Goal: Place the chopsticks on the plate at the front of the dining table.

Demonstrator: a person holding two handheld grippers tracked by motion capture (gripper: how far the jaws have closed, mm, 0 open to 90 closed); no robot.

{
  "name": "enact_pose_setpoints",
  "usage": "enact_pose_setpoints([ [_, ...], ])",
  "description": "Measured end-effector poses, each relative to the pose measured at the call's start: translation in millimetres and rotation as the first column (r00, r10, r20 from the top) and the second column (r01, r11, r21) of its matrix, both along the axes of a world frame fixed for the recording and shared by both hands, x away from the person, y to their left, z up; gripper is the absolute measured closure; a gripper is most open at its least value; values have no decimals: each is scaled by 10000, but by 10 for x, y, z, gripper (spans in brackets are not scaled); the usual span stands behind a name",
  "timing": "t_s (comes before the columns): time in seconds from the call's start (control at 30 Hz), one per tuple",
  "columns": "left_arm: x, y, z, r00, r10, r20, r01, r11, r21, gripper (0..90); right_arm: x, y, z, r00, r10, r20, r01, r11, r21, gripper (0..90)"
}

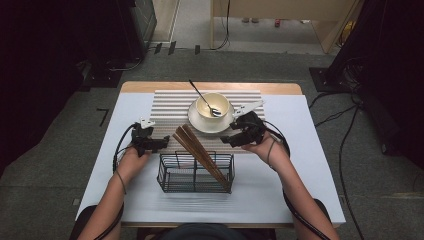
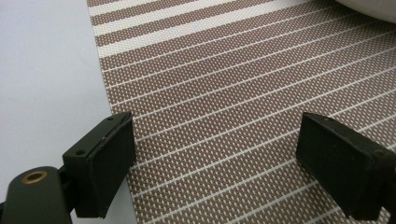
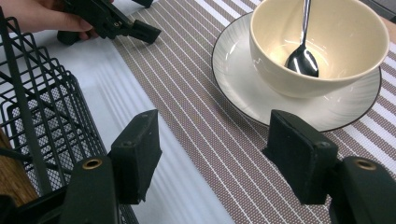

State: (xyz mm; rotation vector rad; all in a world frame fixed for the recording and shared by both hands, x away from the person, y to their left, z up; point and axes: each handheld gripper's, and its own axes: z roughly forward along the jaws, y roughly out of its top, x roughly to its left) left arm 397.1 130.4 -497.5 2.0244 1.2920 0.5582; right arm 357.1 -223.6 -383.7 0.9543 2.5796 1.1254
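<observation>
A cream bowl [image 1: 213, 104] with a metal spoon [image 1: 204, 99] in it stands on a white saucer [image 1: 196, 121] at the back of a striped brown placemat [image 1: 165, 107]. Brown chopsticks [image 1: 197, 150] lean out of a black wire basket [image 1: 195, 173] at the front. My left gripper [image 1: 161, 143] hovers open at the mat's left edge, and in the left gripper view [image 2: 217, 123] nothing lies between its jaws. My right gripper [image 1: 228, 140] is open just in front of the saucer. Its jaws [image 3: 215, 126] frame bare mat beside the saucer [image 3: 243, 79], bowl [image 3: 322, 42] and spoon [image 3: 303, 56].
A white cover [image 1: 300, 150] spreads over the table around the mat. The basket's wire wall [image 3: 37, 116] stands close to my right gripper's left jaw. The other hand with the left gripper [image 3: 112, 21] shows across the mat. Dark equipment and cables surround the table.
</observation>
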Motion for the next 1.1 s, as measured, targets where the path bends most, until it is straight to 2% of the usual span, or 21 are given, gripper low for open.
enact_pose_setpoints([
  [1.1,0,-1,-2,10000,8,23,-8,10000,-6,123,-194,89,266,9970,647,428,-656,9976,209,372],
])
